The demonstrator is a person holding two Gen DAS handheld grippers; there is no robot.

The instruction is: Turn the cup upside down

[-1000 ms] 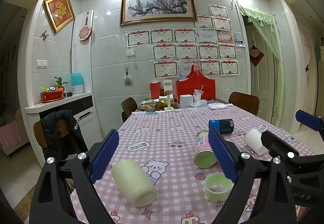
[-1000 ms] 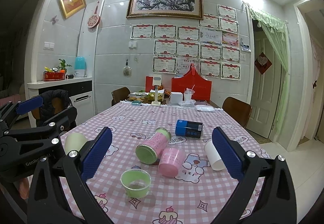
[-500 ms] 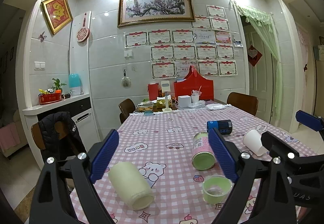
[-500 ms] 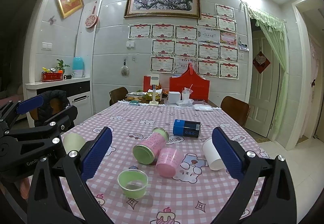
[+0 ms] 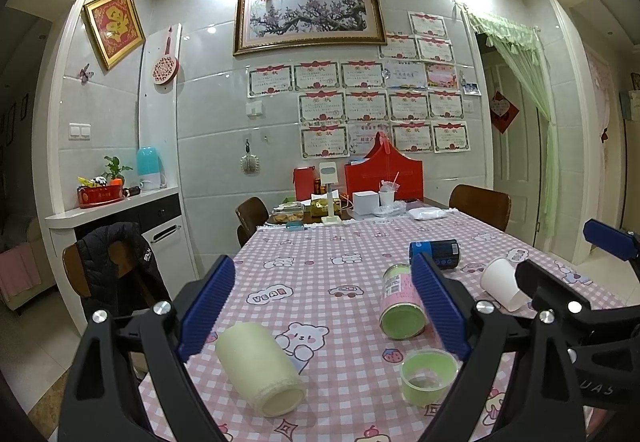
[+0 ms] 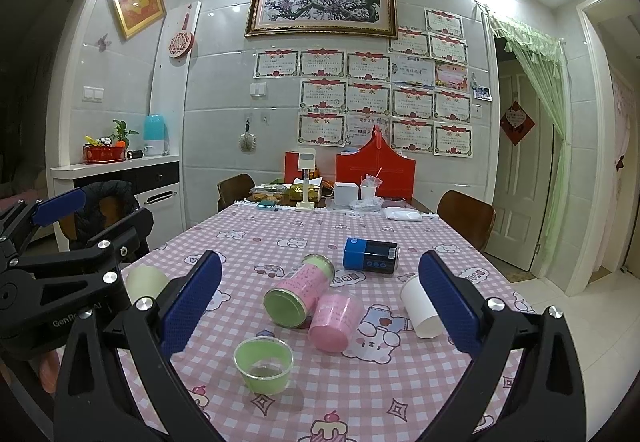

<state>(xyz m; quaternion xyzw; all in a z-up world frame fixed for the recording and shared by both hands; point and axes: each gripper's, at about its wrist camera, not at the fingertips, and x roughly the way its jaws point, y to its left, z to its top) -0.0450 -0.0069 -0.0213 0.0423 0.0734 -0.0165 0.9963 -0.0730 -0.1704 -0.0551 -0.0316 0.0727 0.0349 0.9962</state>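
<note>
A small green cup (image 6: 264, 364) stands upright, mouth up, near the front of the pink checked table; it also shows in the left wrist view (image 5: 428, 376). My right gripper (image 6: 320, 302) is open and empty, above and behind it. My left gripper (image 5: 324, 306) is open and empty, with a cream cup (image 5: 260, 368) lying on its side between its fingers and below them. The cream cup shows at the left in the right wrist view (image 6: 146, 280).
On the table lie a pink cup (image 6: 334, 322), a pink-and-green can (image 6: 298, 292), a blue can (image 6: 370, 250) and a white paper cup (image 6: 420, 306). Boxes and food crowd the far end. Chairs (image 6: 466, 218) stand around the table.
Both grippers have risen and drawn back slightly, so the cups sit a little lower in view. Nothing on the table has moved.
</note>
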